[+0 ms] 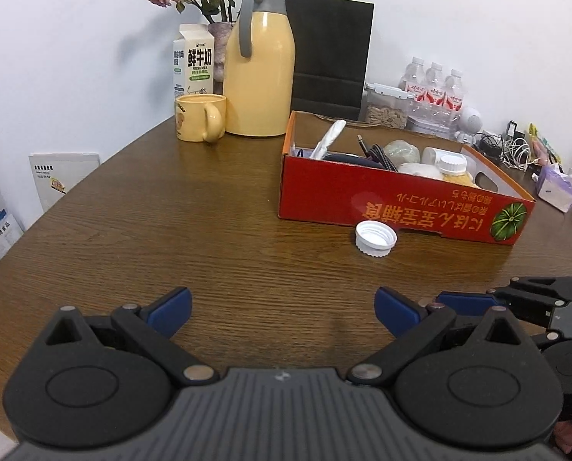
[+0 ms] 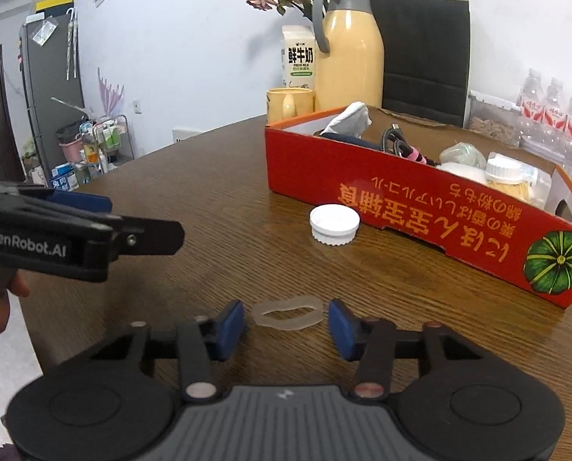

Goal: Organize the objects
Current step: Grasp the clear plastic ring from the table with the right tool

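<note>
From the left wrist, the left gripper (image 1: 284,309) hovers wide open over bare brown surface (image 1: 209,230), holding nothing. The white cap (image 1: 375,238) lies ahead, just beside the red box (image 1: 401,201), whose upside-down print I cannot read. The milk carton (image 1: 194,63) at the far edge reads "FRESH MILK".

From the right wrist, the right gripper (image 2: 286,322) brackets the translucent ring (image 2: 287,313) with its jaws partly closed. The ring's long axis runs pad to pad; whether the pads touch it I cannot tell. The right hand is the nearer. The left gripper's side reads "GenRobot.AI".
</note>
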{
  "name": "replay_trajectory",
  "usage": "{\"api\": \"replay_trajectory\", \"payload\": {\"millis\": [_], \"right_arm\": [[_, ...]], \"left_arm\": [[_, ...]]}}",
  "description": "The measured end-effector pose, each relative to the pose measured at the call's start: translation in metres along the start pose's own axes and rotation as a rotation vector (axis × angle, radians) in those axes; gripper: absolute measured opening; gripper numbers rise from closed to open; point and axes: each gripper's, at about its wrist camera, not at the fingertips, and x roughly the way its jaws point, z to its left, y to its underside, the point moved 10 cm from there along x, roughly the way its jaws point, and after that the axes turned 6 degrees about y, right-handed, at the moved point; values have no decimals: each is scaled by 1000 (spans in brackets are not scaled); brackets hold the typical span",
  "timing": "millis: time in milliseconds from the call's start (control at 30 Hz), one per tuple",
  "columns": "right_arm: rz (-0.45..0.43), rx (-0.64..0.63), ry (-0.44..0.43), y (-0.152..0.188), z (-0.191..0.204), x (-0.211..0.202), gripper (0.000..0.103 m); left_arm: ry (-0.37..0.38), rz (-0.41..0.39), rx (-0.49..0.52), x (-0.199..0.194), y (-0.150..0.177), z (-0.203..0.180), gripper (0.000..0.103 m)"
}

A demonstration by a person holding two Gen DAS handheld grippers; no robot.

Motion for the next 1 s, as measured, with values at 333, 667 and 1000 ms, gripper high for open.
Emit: {"api": "replay_trajectory", "payload": {"millis": [333, 667, 1000], "right_arm": [[-16, -54, 6, 0, 7, -2, 10], [-75, -56, 21, -6, -7, -15, 2], [-149, 47, 147, -21, -78, -26, 2]], "left_arm": [[-2, -2, -34, 1, 1, 5, 103], [6, 2, -35, 8, -3, 1, 103], [36, 22, 12, 37, -17, -26, 103]]}}
